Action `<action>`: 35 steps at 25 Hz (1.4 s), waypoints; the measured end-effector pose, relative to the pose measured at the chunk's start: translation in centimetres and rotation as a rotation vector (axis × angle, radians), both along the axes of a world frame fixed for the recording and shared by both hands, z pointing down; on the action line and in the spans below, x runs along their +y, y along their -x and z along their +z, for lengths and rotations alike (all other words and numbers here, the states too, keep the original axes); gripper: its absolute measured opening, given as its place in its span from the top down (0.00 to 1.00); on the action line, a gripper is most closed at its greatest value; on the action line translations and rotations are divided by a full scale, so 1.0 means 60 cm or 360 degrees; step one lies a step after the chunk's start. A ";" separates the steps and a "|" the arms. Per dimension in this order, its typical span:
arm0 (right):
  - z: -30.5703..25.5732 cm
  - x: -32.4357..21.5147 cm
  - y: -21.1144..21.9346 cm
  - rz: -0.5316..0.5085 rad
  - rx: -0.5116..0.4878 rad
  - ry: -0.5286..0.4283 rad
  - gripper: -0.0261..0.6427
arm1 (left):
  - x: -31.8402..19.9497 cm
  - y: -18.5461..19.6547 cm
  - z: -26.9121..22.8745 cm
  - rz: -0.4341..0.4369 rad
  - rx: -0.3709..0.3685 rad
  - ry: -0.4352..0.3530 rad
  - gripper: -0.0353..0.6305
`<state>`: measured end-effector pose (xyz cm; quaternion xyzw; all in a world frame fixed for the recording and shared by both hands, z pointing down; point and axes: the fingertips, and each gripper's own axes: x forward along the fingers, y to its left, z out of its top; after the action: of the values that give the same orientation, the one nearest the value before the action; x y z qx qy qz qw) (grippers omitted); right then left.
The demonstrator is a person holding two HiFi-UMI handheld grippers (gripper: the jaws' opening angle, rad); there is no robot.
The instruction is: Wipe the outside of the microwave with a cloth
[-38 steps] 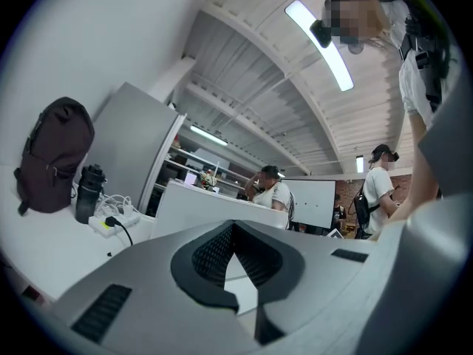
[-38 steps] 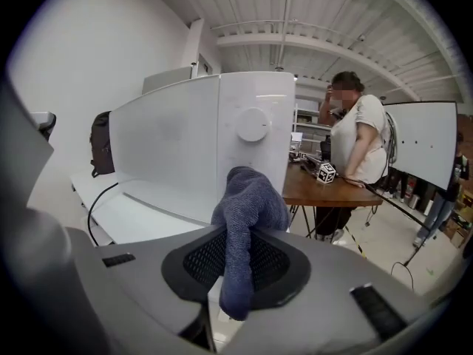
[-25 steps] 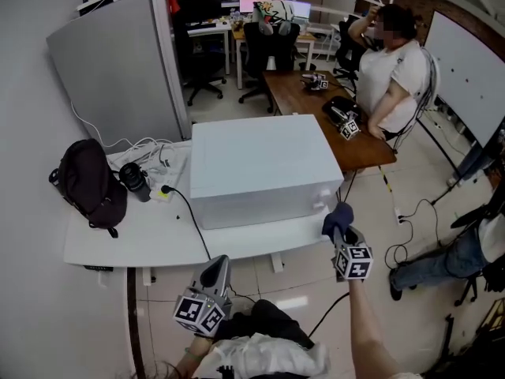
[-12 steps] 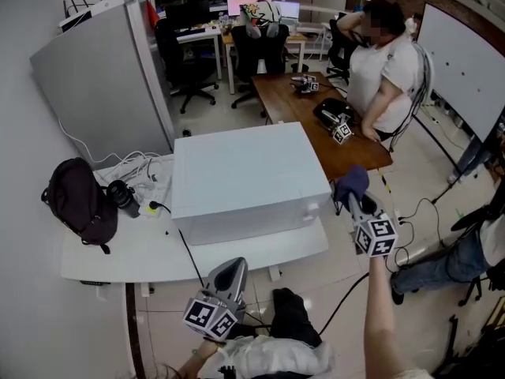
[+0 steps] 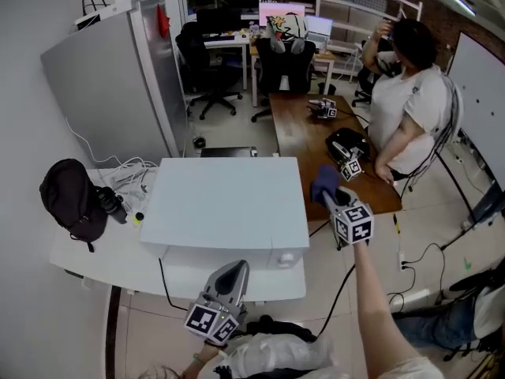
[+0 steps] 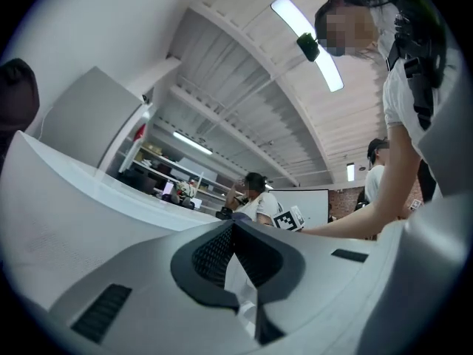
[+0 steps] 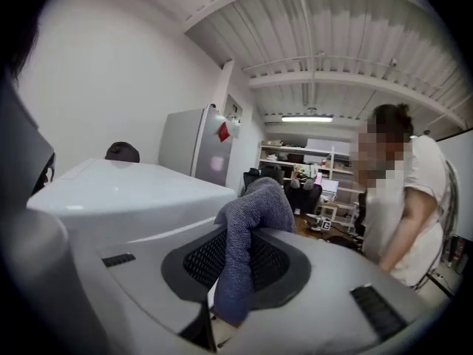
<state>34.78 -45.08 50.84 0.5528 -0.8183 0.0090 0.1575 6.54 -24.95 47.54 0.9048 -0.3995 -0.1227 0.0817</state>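
Observation:
The white microwave [image 5: 225, 204] stands on a white table [image 5: 87, 255], seen from above. My right gripper [image 5: 326, 192] hangs just off the microwave's right side, near its back corner, and is shut on a blue-grey cloth [image 5: 323, 180]. In the right gripper view the cloth [image 7: 247, 224] sticks up from between the jaws, with the microwave [image 7: 126, 191] to the left. My left gripper [image 5: 231, 275] sits low at the table's front edge, below the microwave's front. Its jaws are shut with nothing in them. The left gripper view shows the microwave [image 6: 81, 205] close on the left.
A black backpack [image 5: 69, 196], a black lens-like cylinder [image 5: 109, 204] and white cables [image 5: 126, 176] lie left of the microwave. A grey partition [image 5: 102, 77] stands behind. A person in a white shirt [image 5: 410, 109] leans at a wooden table [image 5: 308, 133] to the right.
My right gripper has carried the cloth from the microwave's front right corner back along its right side. The head view has swung over the microwave. The left gripper stays low at the front.

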 end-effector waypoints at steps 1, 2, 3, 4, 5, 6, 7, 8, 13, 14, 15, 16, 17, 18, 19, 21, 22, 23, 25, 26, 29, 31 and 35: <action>0.013 -0.023 0.008 -0.0050 0.0005 0.0028 0.86 | -0.004 -0.003 0.003 -0.0036 -0.0010 0.0008 0.97; 0.026 -0.045 0.016 -0.0095 0.0009 0.0053 0.86 | -0.008 -0.004 0.006 -0.0071 -0.0022 0.0013 0.97; 0.037 -0.064 0.025 -0.0135 0.0015 0.0074 0.86 | -0.012 -0.002 0.007 -0.0104 -0.0034 0.0017 0.97; 0.046 -0.080 0.033 -0.0169 0.0024 0.0090 0.86 | -0.016 0.000 0.008 -0.0136 -0.0043 0.0021 0.97; 0.051 -0.092 0.041 -0.0201 0.0035 0.0100 0.86 | -0.018 0.003 0.008 -0.0166 -0.0050 0.0028 0.97; 0.054 -0.100 0.050 -0.0232 0.0042 0.0105 0.86 | -0.019 0.005 0.008 -0.0192 -0.0055 0.0037 0.97; 0.054 -0.102 0.058 -0.0262 0.0039 0.0102 0.86 | -0.019 0.007 0.009 -0.0212 -0.0058 0.0046 0.97; 0.052 -0.099 0.064 -0.0291 0.0029 0.0091 0.86 | -0.019 0.008 0.010 -0.0225 -0.0059 0.0052 0.97; 0.039 -0.011 0.085 -0.0443 0.0020 0.0020 0.86 | -0.023 0.006 0.019 -0.0218 -0.0051 0.0088 0.97; 0.037 0.018 0.089 -0.0468 0.0017 0.0013 0.86 | -0.024 0.005 0.020 -0.0212 -0.0049 0.0096 0.97; 0.034 0.047 0.092 -0.0487 0.0007 0.0007 0.86 | -0.027 0.002 0.020 -0.0203 -0.0046 0.0100 0.97; 0.032 0.077 0.096 -0.0501 -0.0007 0.0001 0.86 | -0.030 0.000 0.019 -0.0191 -0.0042 0.0102 0.97; 0.029 0.107 0.100 -0.0511 -0.0024 -0.0005 0.86 | -0.034 -0.003 0.018 -0.0176 -0.0038 0.0102 0.97; 0.029 0.136 0.105 -0.0517 -0.0039 -0.0010 0.86 | -0.038 -0.005 0.017 -0.0161 -0.0034 0.0101 0.97; 0.031 0.165 0.111 -0.0519 -0.0052 -0.0012 0.86 | -0.041 -0.007 0.017 -0.0145 -0.0031 0.0101 0.97; 0.043 0.220 0.122 -0.0512 -0.0069 0.0000 0.86 | -0.042 -0.012 0.020 -0.0114 -0.0027 0.0112 0.97; 0.049 0.245 0.127 -0.0506 -0.0075 0.0013 0.86 | -0.041 -0.014 0.023 -0.0099 -0.0028 0.0120 0.97; 0.053 0.269 0.134 -0.0497 -0.0080 0.0029 0.86 | -0.039 -0.018 0.025 -0.0085 -0.0030 0.0127 0.97; 0.057 0.302 0.145 -0.0470 -0.0094 0.0061 0.86 | -0.037 -0.022 0.026 -0.0064 -0.0031 0.0137 0.97; 0.059 0.310 0.149 -0.0449 -0.0107 0.0072 0.86 | -0.037 -0.023 0.026 -0.0057 -0.0031 0.0139 0.97; 0.069 0.300 0.130 -0.0336 -0.0138 0.0032 0.86 | -0.038 -0.020 0.026 -0.0050 -0.0030 0.0143 0.97; 0.055 0.274 0.097 -0.0235 -0.0137 0.0000 0.86 | -0.035 -0.015 0.025 -0.0061 -0.0029 0.0141 0.97; 0.030 0.171 0.025 -0.0130 -0.0090 -0.0054 0.86 | -0.032 0.006 0.024 -0.0115 -0.0029 0.0153 0.97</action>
<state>33.27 -34.83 52.62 0.5210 -0.8443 0.0042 0.1251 6.17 -26.86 48.98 0.8859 -0.4381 -0.0980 0.1169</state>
